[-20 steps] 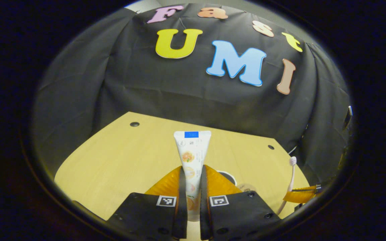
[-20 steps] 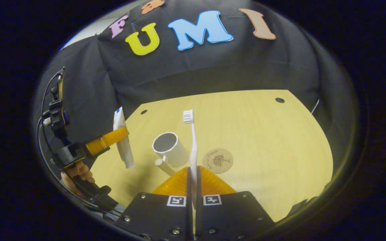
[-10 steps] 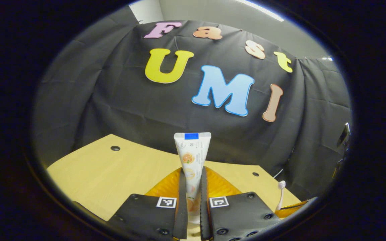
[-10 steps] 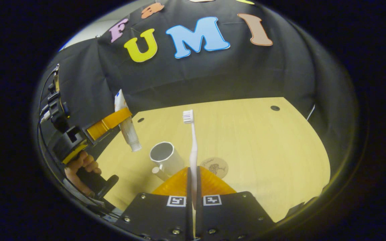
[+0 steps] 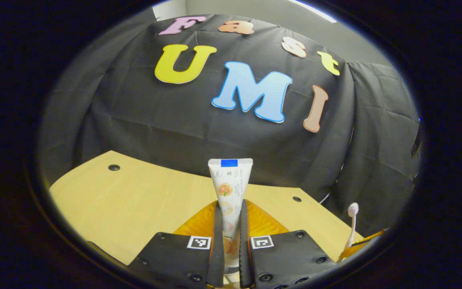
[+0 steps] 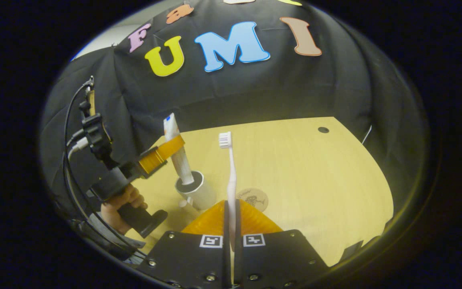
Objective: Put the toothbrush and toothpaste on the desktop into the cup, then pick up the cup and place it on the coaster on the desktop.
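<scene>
**Toothpaste at the cup's mouth, toothbrush held upright**

A pale wooden surface (image 6: 295,160) stands against the black cloth wall of the booth, with small dark round holes near its far edge.

In the right gripper view, the white cup (image 6: 197,190) stands on the surface, its handle toward the camera, and the round coaster (image 6: 253,198) lies just beside it on the right, flat and bare. The left tongs (image 6: 171,147) are closed on the toothpaste (image 6: 179,158) around its upper half, the tube tilted slightly with its cap end down at the cup's opening; whether the cap has passed the rim I cannot tell. A hand (image 6: 124,202) grips the handle of those tongs at the lower left.

In the left gripper view, the left tongs (image 5: 227,237) show both fingers pressed on the toothpaste (image 5: 229,188), whose flat crimped end points away from the camera.

The right tongs (image 6: 231,224) are closed tight on the toothbrush (image 6: 231,172), which rises between the fingers with its bristled head at the top. The left gripper view also catches the toothbrush (image 5: 351,224) at the lower right edge, upright.
</scene>
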